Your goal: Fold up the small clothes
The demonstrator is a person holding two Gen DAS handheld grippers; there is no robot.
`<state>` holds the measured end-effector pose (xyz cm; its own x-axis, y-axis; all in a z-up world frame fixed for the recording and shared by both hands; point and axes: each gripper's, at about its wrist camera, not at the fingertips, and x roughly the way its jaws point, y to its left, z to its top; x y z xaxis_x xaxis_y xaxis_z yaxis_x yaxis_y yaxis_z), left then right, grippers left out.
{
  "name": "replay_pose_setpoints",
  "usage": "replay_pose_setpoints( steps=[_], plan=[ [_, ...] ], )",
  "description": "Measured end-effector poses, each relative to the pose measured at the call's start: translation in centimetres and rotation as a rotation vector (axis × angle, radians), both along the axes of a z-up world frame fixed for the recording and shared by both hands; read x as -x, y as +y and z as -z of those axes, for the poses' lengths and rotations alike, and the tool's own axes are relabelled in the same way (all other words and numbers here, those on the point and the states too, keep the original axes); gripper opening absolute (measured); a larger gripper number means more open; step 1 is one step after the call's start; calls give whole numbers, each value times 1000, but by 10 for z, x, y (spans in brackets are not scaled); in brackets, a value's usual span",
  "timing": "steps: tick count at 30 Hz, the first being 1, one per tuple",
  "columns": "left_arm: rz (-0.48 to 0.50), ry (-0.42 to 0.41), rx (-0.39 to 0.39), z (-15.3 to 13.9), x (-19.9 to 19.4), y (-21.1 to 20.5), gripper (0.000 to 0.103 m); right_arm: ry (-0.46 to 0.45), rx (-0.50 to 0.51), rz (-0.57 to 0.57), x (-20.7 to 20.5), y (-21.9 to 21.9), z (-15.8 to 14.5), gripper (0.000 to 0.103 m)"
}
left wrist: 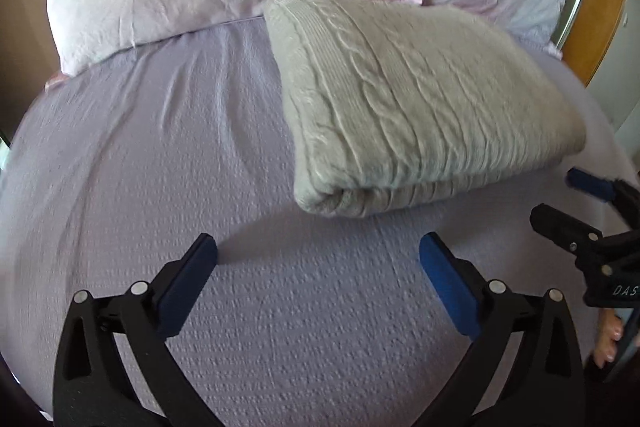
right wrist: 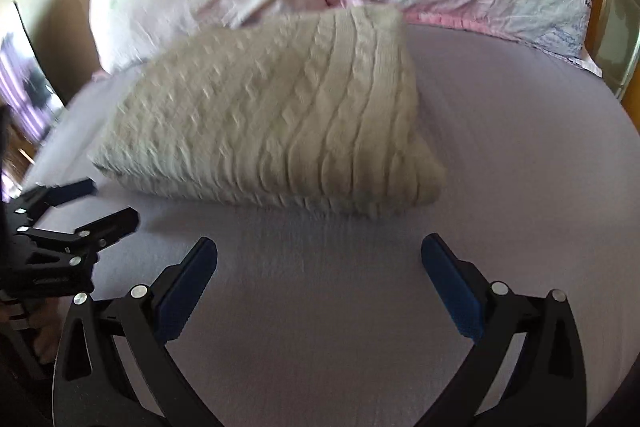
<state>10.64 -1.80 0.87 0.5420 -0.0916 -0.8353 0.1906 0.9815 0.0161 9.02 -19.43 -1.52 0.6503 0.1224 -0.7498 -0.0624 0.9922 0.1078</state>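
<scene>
You are holding the left gripper and right gripper wide apart, gripping nothing. The folded cream cable-knit sweater is lying at twelve o'clock on the lilac textured bedsheet. Judged folded; you should be squaring loose edges.

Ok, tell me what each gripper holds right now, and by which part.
Nothing. The left gripper and right gripper are both open over the sheet, short of the folded sweater.
</scene>
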Motion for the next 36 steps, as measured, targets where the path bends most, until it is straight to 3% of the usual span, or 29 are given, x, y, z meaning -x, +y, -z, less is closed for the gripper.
replay_pose_setpoints(
  steps=[9, 36],
  plan=[
    [1, -21, 2, 2, 5, -3, 101, 16, 92, -9, 2, 10, 3, 102],
    [-2, -26, 6, 1, 5, -3, 101, 1, 89, 38, 9, 7, 2, 102]
  ],
)
